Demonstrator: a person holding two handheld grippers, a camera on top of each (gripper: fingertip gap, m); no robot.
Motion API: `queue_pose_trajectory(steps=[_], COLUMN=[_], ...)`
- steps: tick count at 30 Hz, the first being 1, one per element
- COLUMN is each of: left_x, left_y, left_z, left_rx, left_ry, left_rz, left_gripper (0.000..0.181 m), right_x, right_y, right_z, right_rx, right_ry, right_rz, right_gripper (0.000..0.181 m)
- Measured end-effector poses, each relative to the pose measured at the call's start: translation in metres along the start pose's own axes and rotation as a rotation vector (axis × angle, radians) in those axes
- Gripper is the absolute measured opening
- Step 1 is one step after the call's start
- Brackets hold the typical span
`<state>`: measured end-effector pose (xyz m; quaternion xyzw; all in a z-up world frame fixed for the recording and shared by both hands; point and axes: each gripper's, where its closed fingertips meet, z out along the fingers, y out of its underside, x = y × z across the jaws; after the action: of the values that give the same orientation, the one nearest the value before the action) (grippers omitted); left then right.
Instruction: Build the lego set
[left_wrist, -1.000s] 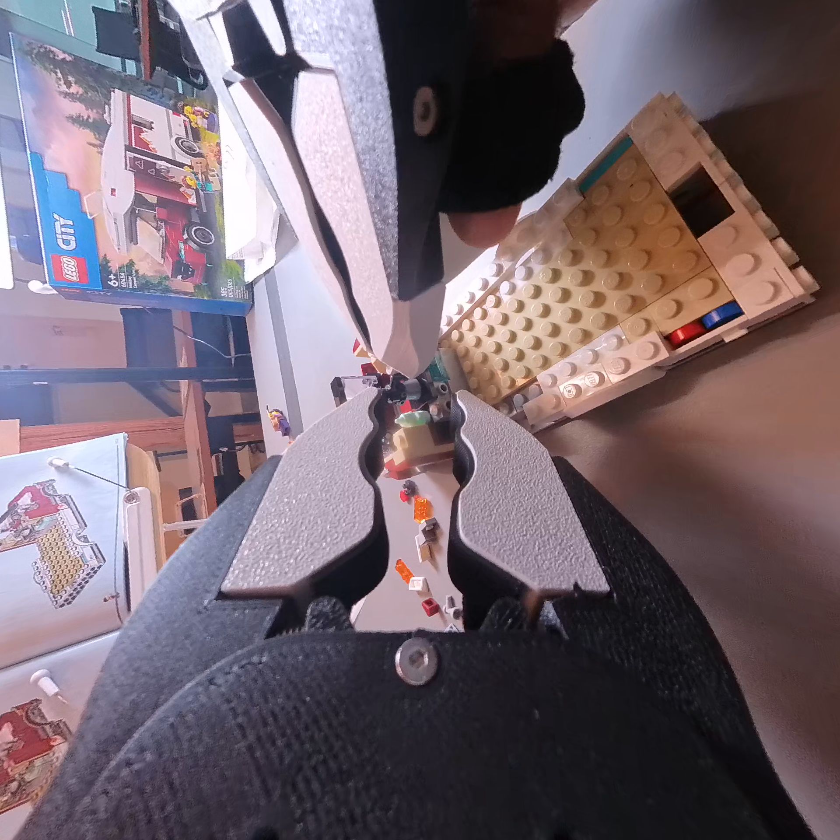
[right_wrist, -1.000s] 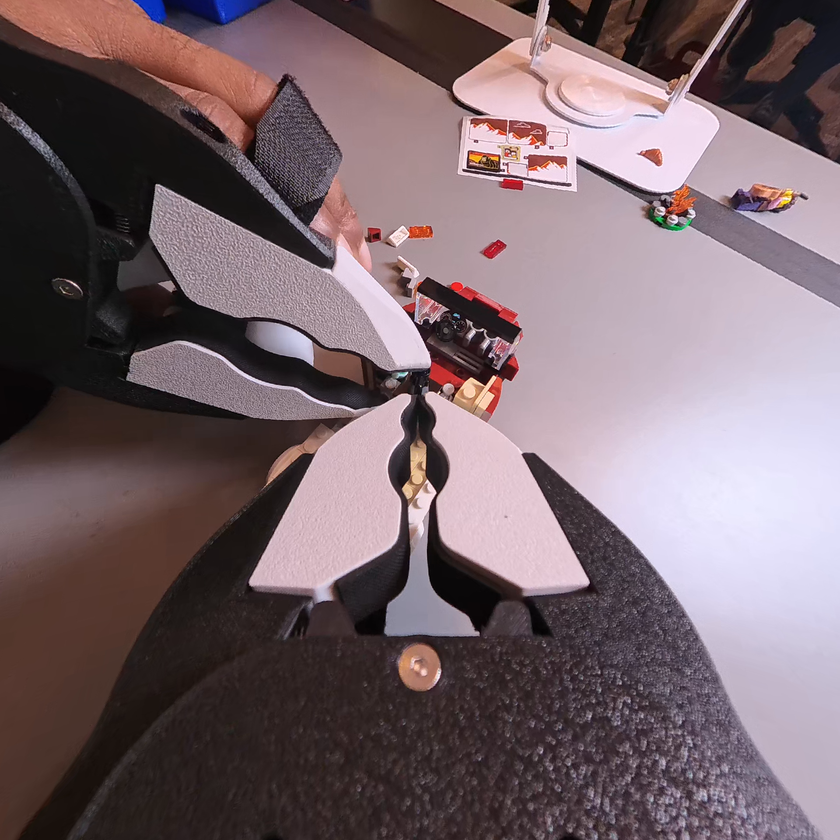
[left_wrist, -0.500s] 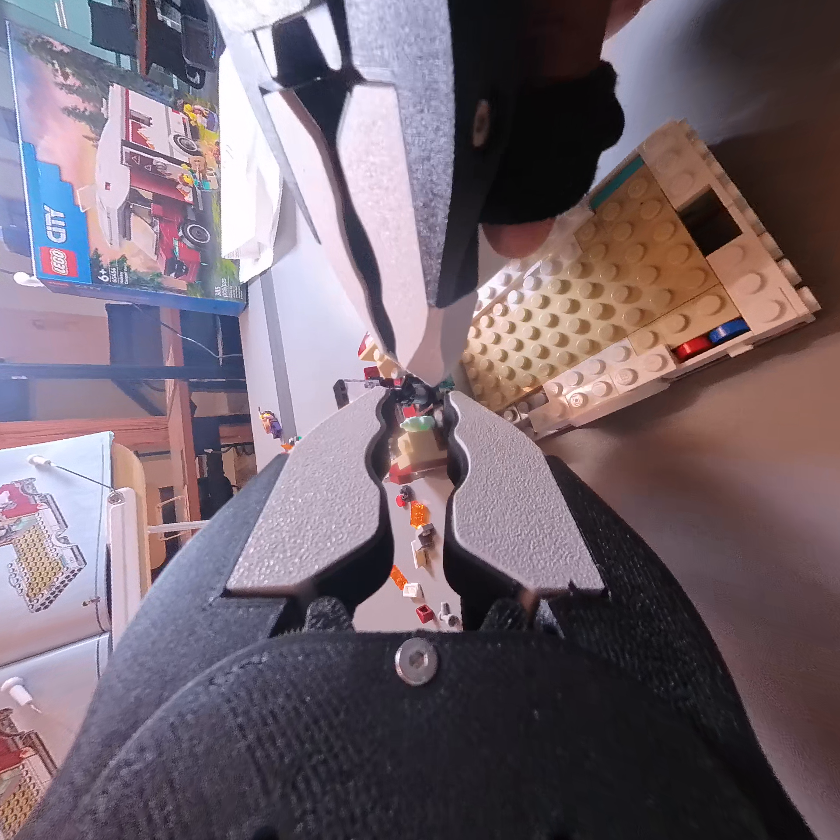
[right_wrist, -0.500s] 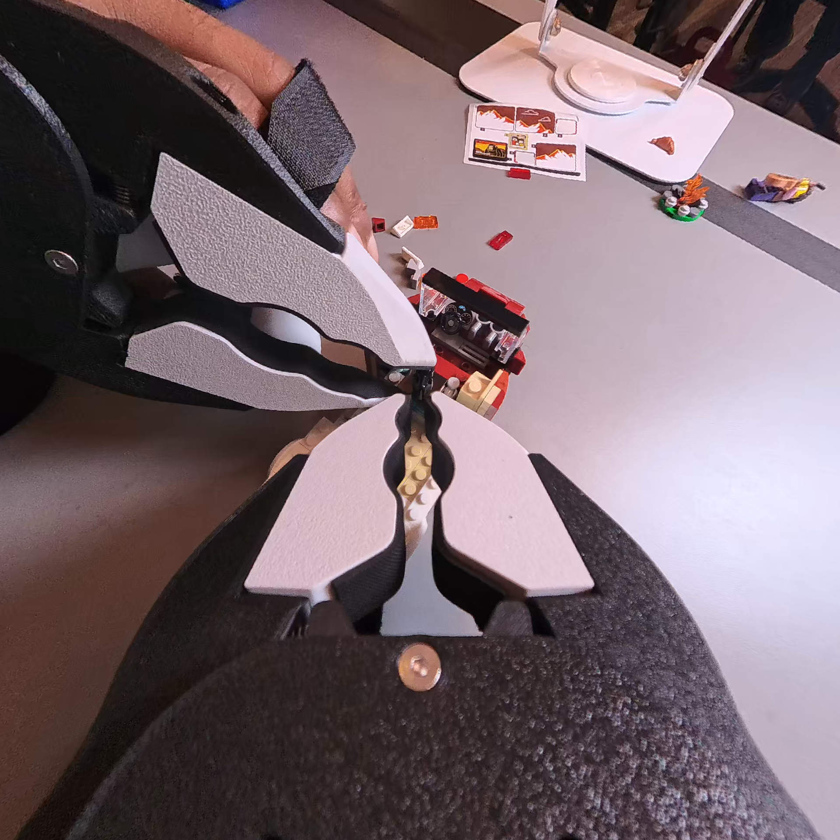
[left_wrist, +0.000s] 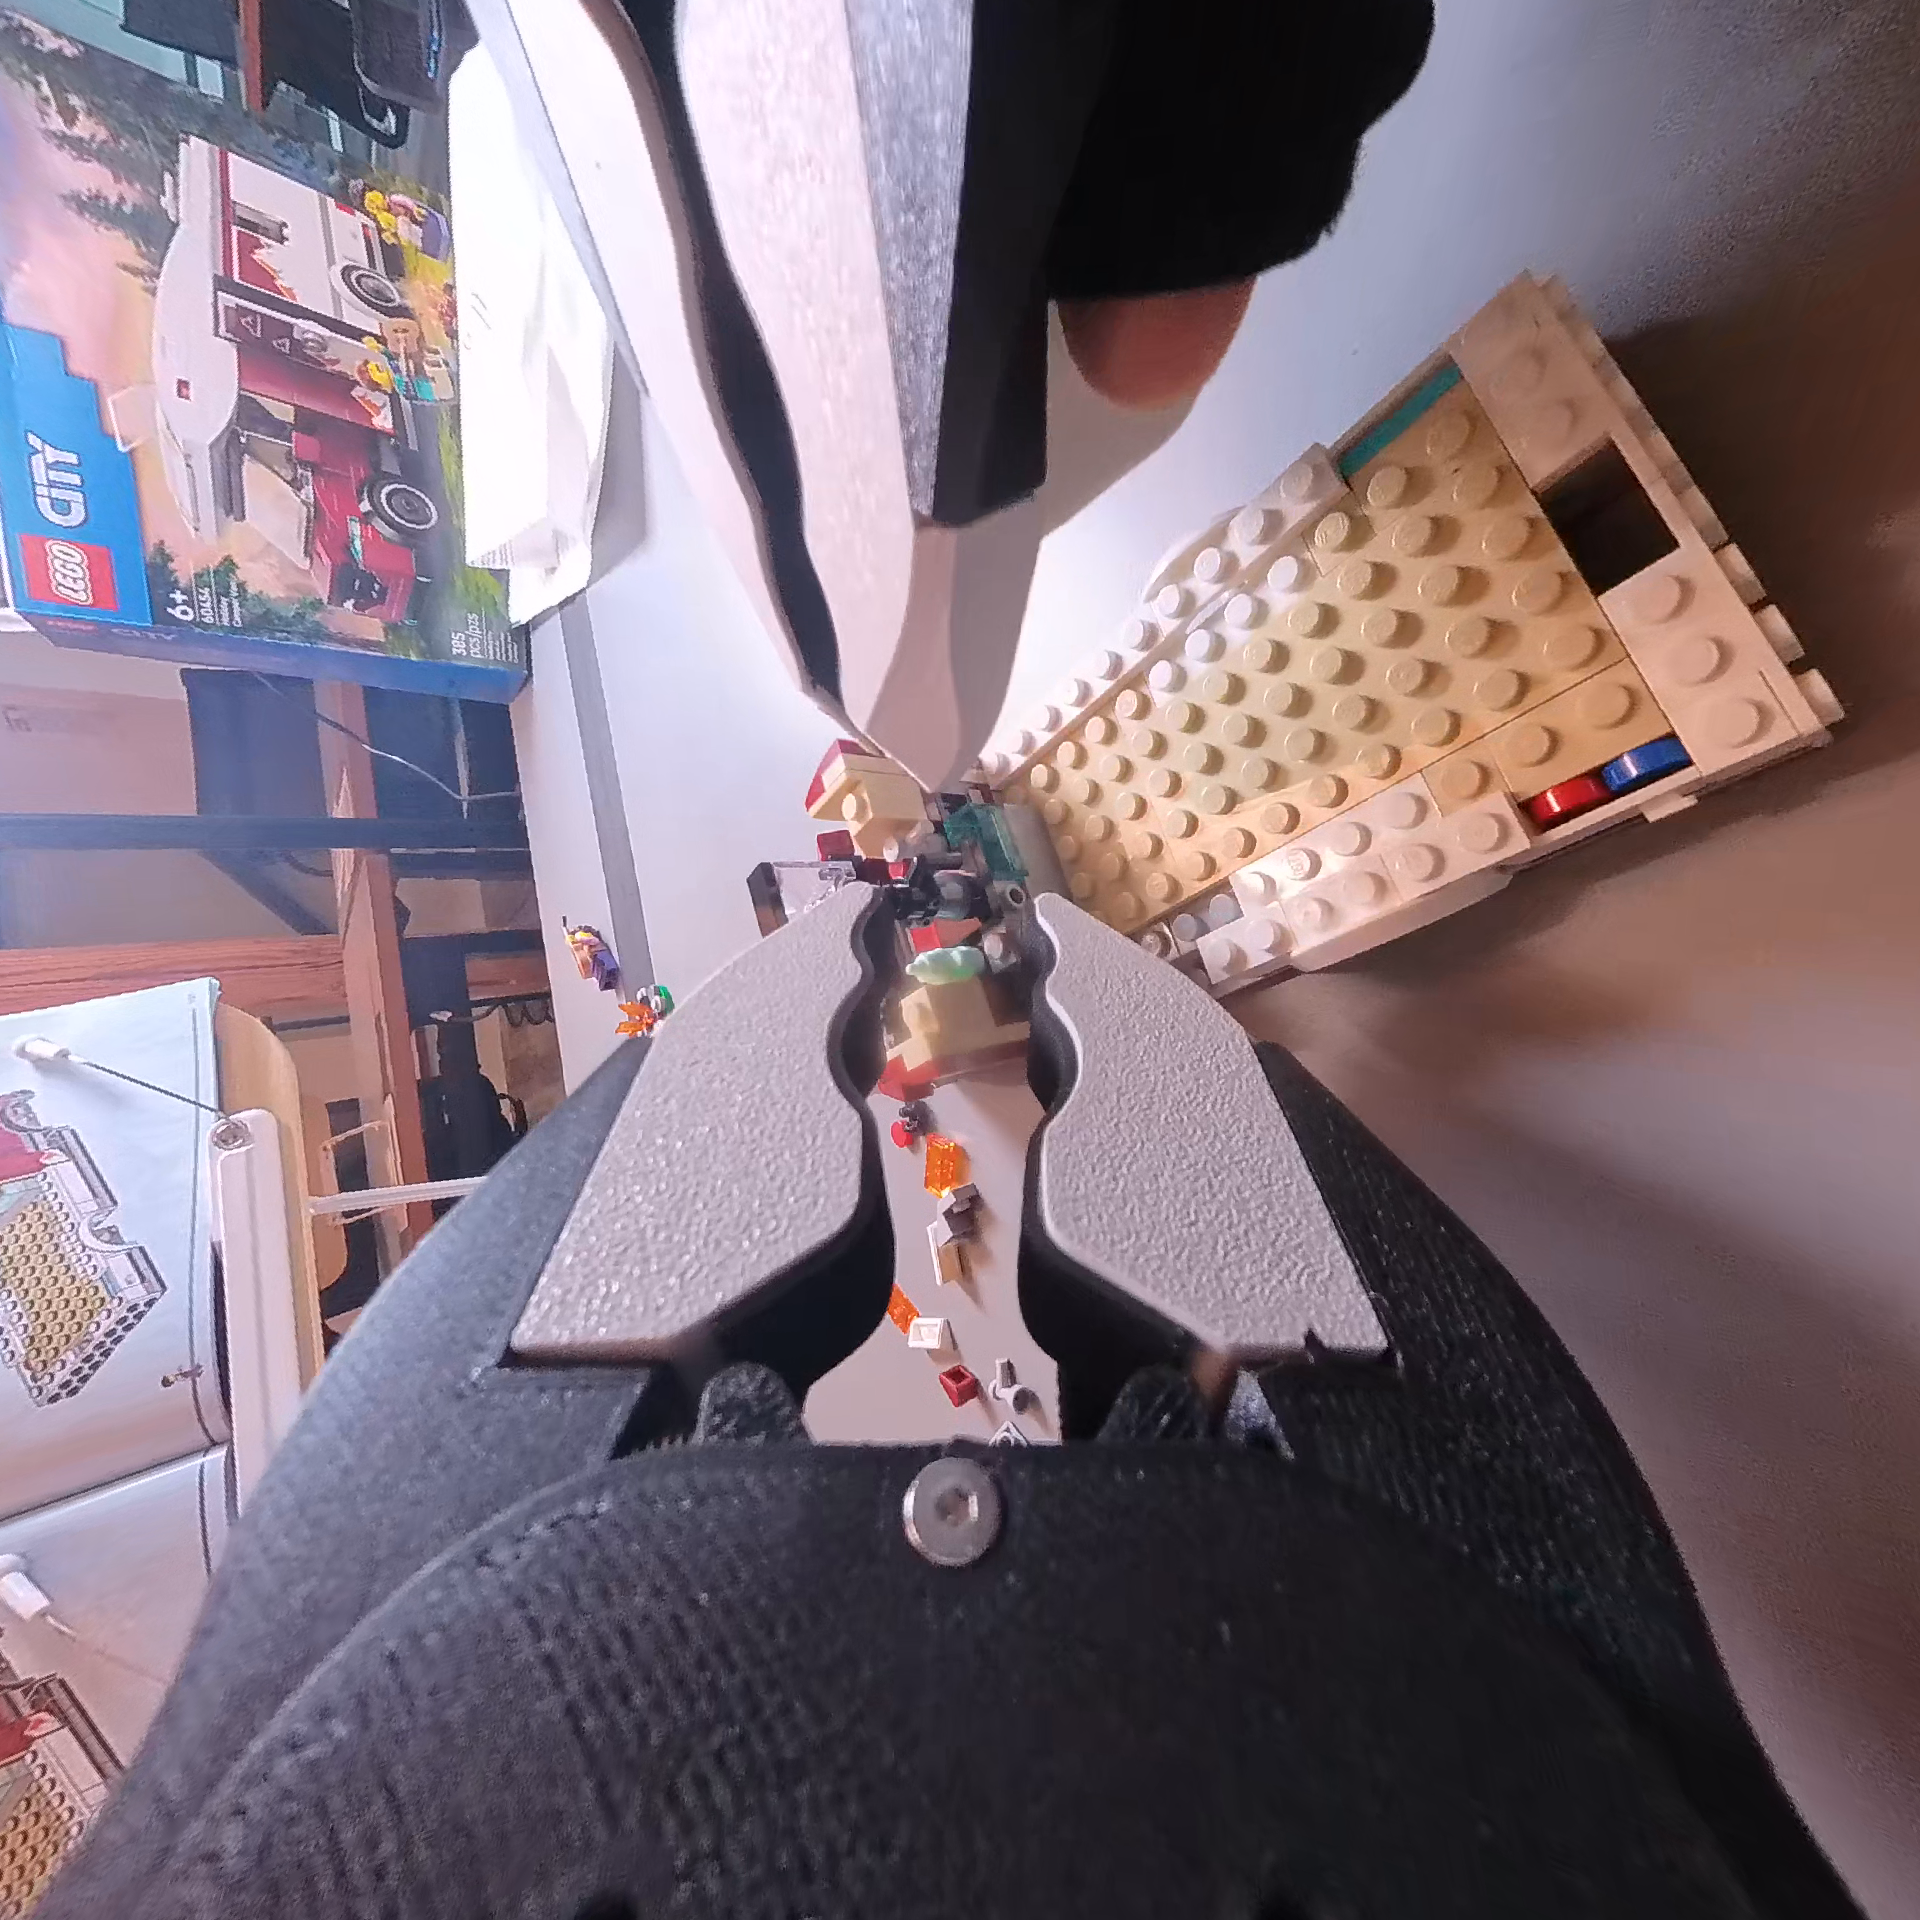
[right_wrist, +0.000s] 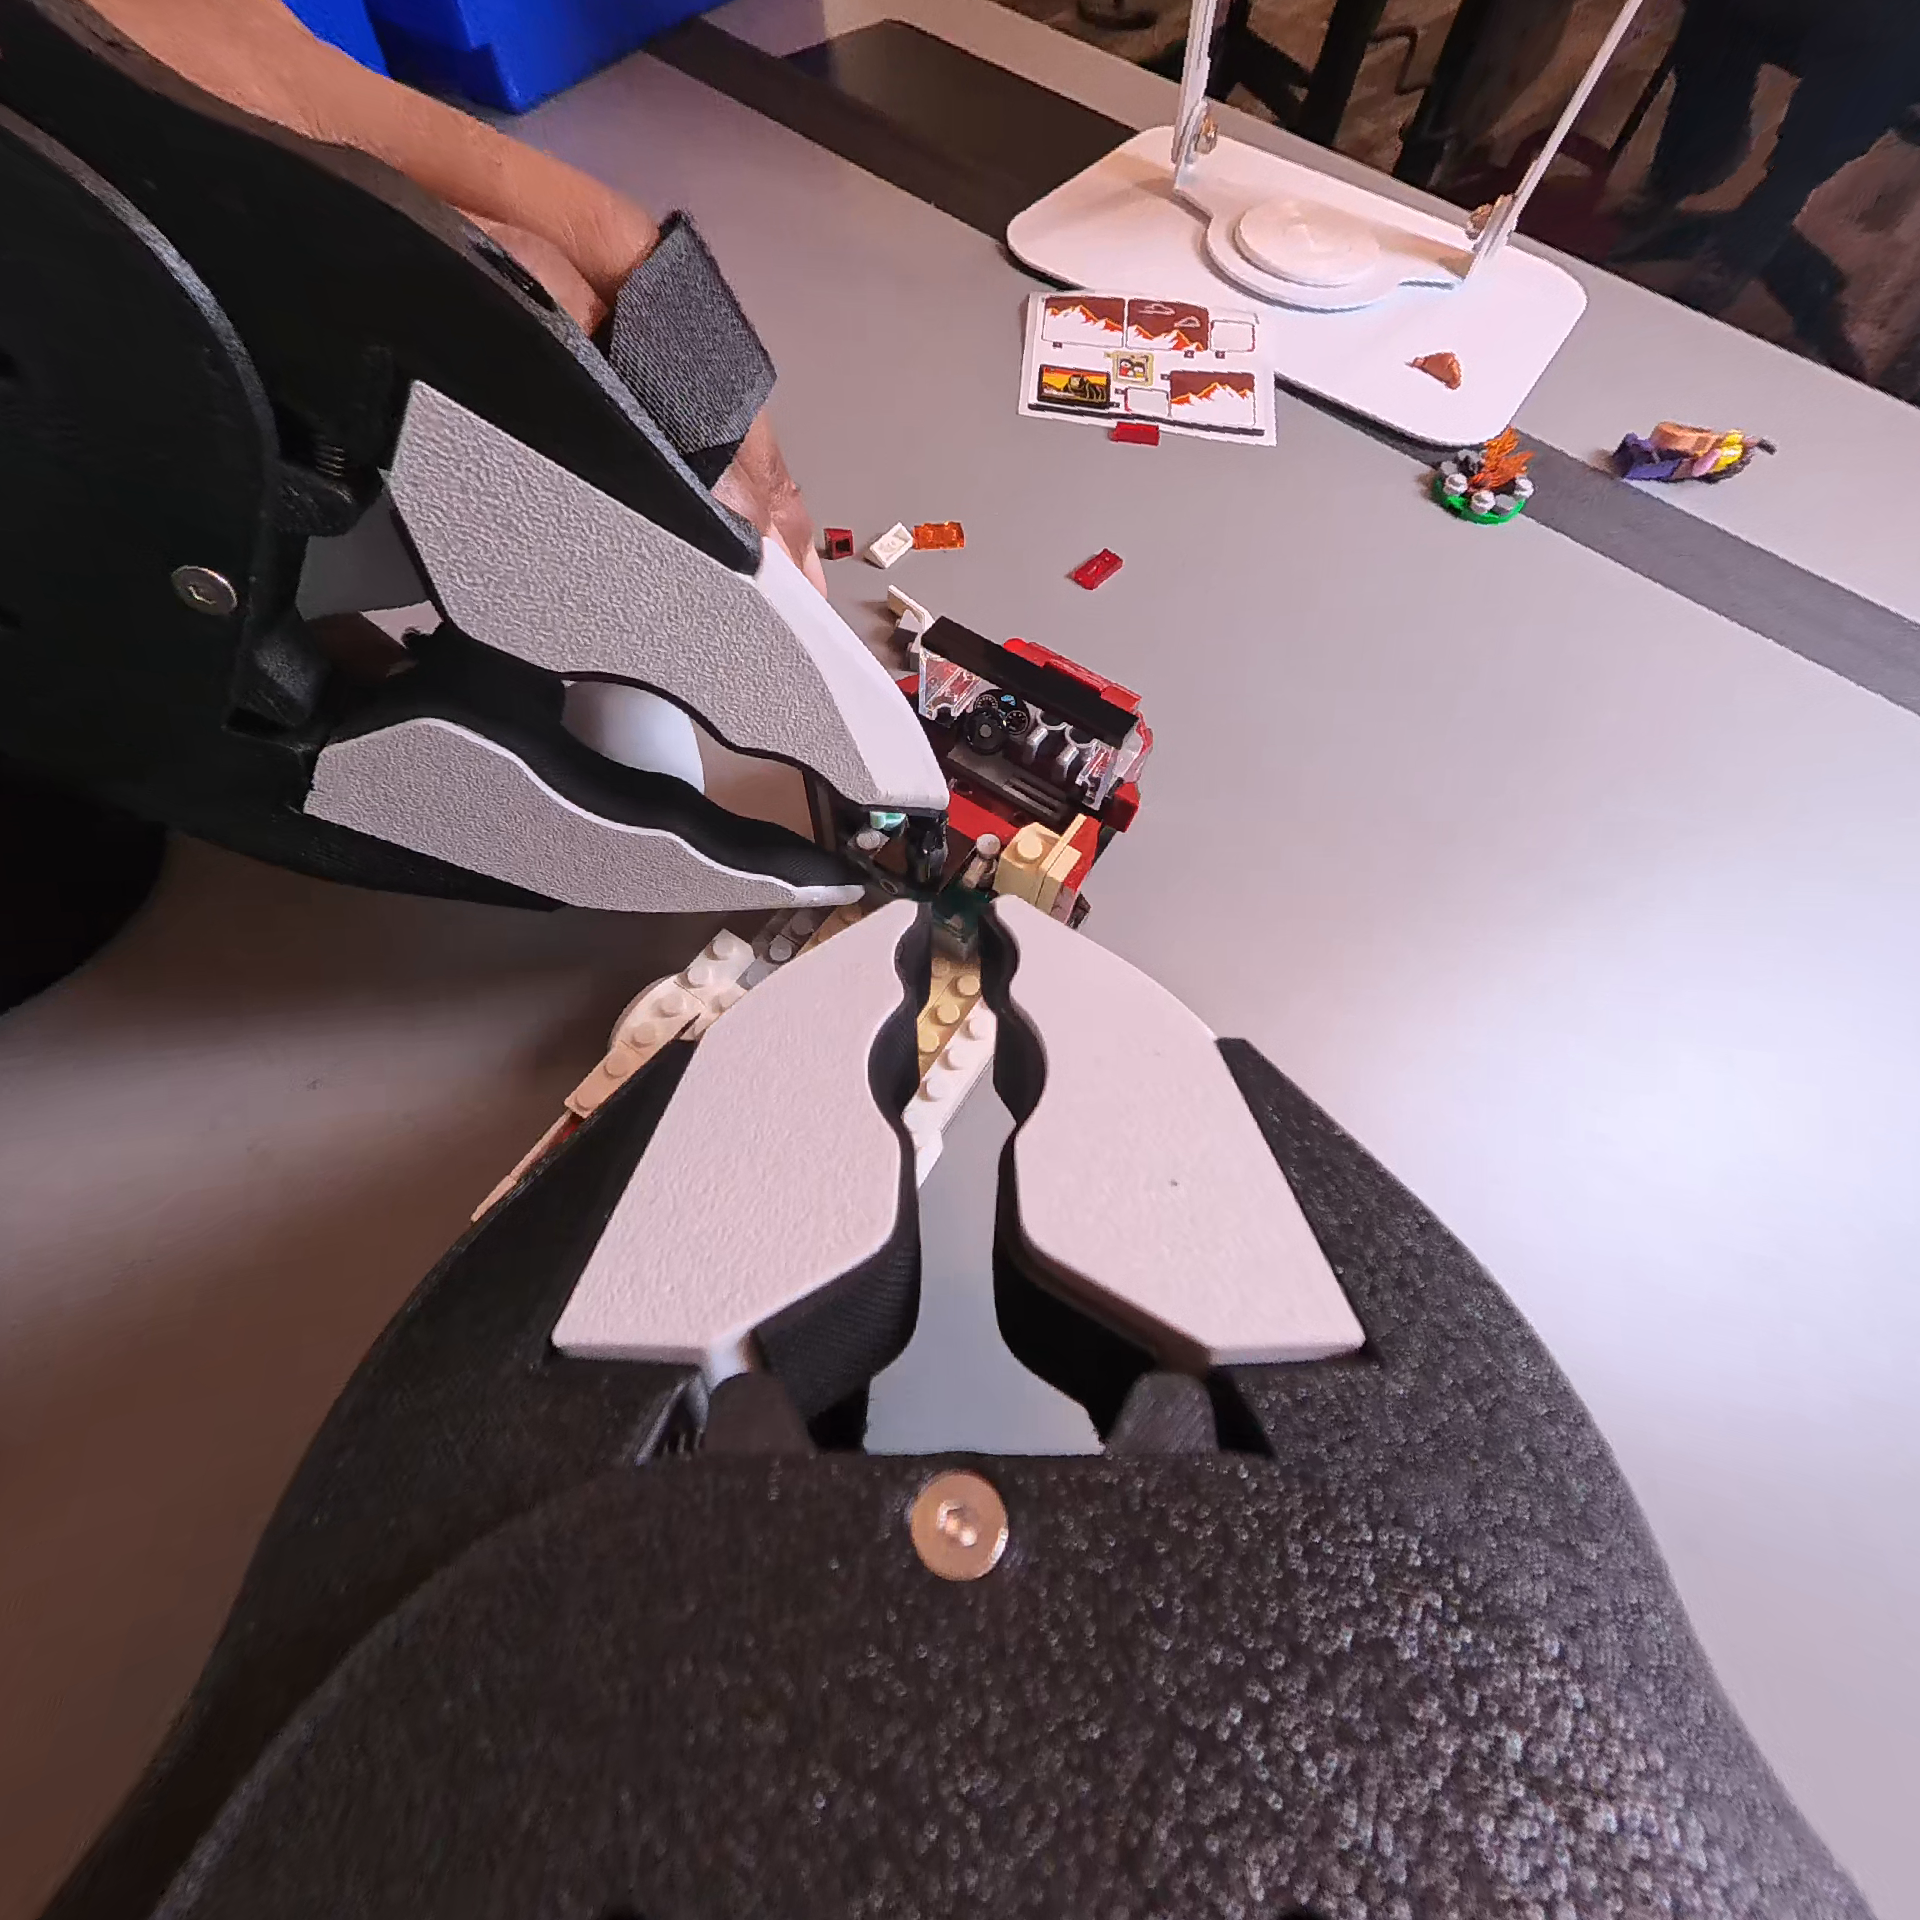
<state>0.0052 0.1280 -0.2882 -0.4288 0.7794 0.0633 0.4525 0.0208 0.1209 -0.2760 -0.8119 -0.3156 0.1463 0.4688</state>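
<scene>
— Two grippers meet at one spot. How does the left gripper (left_wrist: 951, 912) sit?

— Rolled onto its side, coming in level from the left of the small red and black brick truck (right_wrist: 1049, 748). Its grey fingers are stacked one above the other and clamped on the truck's dark near end. A bare hand (right_wrist: 582, 249) wraps the black body behind them.

— And the right gripper (right_wrist: 956, 912)?

— It is tipped down at the same end of the truck. Its white fingers stand a narrow slit apart, with a dark green piece (left_wrist: 982, 826) showing in the slit. I cannot tell if they pinch it. In the left wrist view it drops in from above, with a fingertip (left_wrist: 1143, 353) of the person's hand poking out below a black strap.

— What lies around the truck?

— It stands on the grey table (right_wrist: 1455, 831). Touching its near end is the tan studded plate walled with white bricks (left_wrist: 1351, 665), which runs under the right gripper. Just beyond the truck lie loose small orange, white and red pieces (right_wrist: 935, 535). Farther off are a printed sticker sheet (right_wrist: 1148, 369) and the flat white stand base (right_wrist: 1340, 312). Well to the right of the truck sits a little green campfire build (right_wrist: 1481, 488).
</scene>
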Motion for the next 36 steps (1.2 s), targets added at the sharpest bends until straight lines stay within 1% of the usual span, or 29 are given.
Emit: queue_pose_trajectory(steps=[4, 6, 8, 9, 10, 12, 15, 17, 19, 21, 23, 25, 27, 29, 30, 31, 33, 35, 36], left_x=[-0.001, -0.001, 0.004, 0.004, 0.002, -0.007, -0.019, -0.019, -0.015, -0.009, -0.004, -0.002, -0.002, -0.001, 0.001, 0.002, 0.003, 0.003, 0.003], left_y=[-0.001, -0.002, -0.006, -0.007, -0.007, -0.011, -0.011, -0.005, 0.009, 0.021, 0.026, 0.026, 0.024, 0.024, 0.025, 0.026, 0.027, 0.027, 0.028], left_z=[0.000, -0.001, -0.002, -0.003, -0.004, -0.013, -0.026, -0.031, -0.027, -0.021, -0.015, -0.013, -0.012, -0.009, -0.007, -0.006, -0.005, -0.005, -0.005], left_rx=[-0.006, 0.029, 0.080, 0.101, 0.117, 0.182, 0.254, 0.284, 0.250, 0.214, 0.197, 0.208, 0.217, 0.210, 0.201, 0.190, 0.190, 0.192, 0.192], left_ry=[0.015, 0.053, 0.108, 0.113, 0.112, 0.074, 0.028, 0.035, 0.031, 0.025, 0.048, 0.065, 0.073, 0.076, 0.077, 0.078, 0.073, 0.069, 0.067], left_rz=[-0.023, -0.098, -0.212, -0.276, -0.331, -0.428, -0.573, -0.678, -0.754, -0.784, -0.816, -0.858, -0.883, -0.883, -0.882, -0.881, -0.880, -0.884, -0.884], left_gripper=[0.022, 0.021, 0.032, 0.045, 0.052, 0.057, 0.054, 0.052, 0.050, 0.048, 0.047, 0.045, 0.043, 0.042, 0.042, 0.042, 0.040, 0.036, 0.034], right_x=[-0.002, -0.005, -0.007, -0.007, -0.006, -0.004, -0.003, -0.004, -0.005, -0.004, -0.004, 0.001, 0.009, 0.012, 0.011, 0.009, 0.006, 0.008, 0.009], right_y=[0.000, 0.001, 0.004, 0.005, 0.006, 0.007, 0.007, 0.007, 0.006, 0.004, 0.001, -0.005, -0.007, -0.002, 0.001, 0.003, -0.001, -0.007, -0.007], right_z=[-0.001, -0.002, -0.003, -0.004, -0.005, -0.007, -0.008, -0.007, -0.006, -0.004, -0.003, -0.004, -0.002, 0.006, 0.012, 0.016, 0.020, 0.020, 0.020], right_rx=[0.004, 0.010, 0.008, 0.006, 0.007, 0.013, 0.019, 0.023, 0.027, 0.036, 0.046, 0.057, 0.040, -0.017, -0.034, -0.040, -0.007, 0.027, 0.028], right_ry=[-0.007, -0.023, -0.029, -0.030, -0.031, -0.036, -0.044, -0.049, -0.047, -0.036, -0.027, -0.001, 0.020, -0.011, -0.047, -0.088, -0.144, -0.161, -0.169], right_rz=[-0.021, -0.034, -0.048, -0.052, -0.050, -0.040, -0.030, -0.030, -0.039, -0.059, -0.090, -0.142, -0.197, -0.222, -0.219, -0.207, -0.185, -0.164, -0.160], right_gripper=[0.010, 0.011, 0.013, 0.014, 0.014, 0.014, 0.014, 0.014, 0.014, 0.013, 0.016, 0.026, 0.043, 0.058, 0.060, 0.059, 0.049, 0.037, 0.037])
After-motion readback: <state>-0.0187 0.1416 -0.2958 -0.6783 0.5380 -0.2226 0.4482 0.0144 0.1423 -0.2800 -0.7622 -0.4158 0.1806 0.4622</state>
